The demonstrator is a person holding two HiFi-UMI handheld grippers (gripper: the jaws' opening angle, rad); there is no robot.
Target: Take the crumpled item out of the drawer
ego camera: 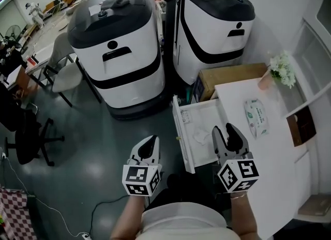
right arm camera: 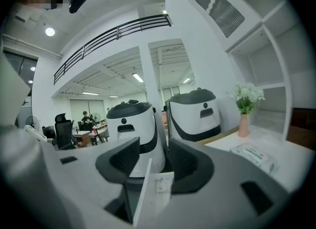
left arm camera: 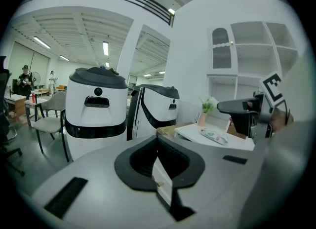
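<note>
Head view: a white drawer (ego camera: 181,130) stands pulled open from a white bench (ego camera: 238,99), and the crumpled item (ego camera: 200,136) lies inside it. The right gripper (ego camera: 227,132) hovers over the drawer's right side, and the left gripper (ego camera: 151,141) hangs left of the drawer. Left gripper view: its fingers meet at the tips, pinching nothing. Right gripper view: its fingers are spread and empty, with the drawer below them.
</note>
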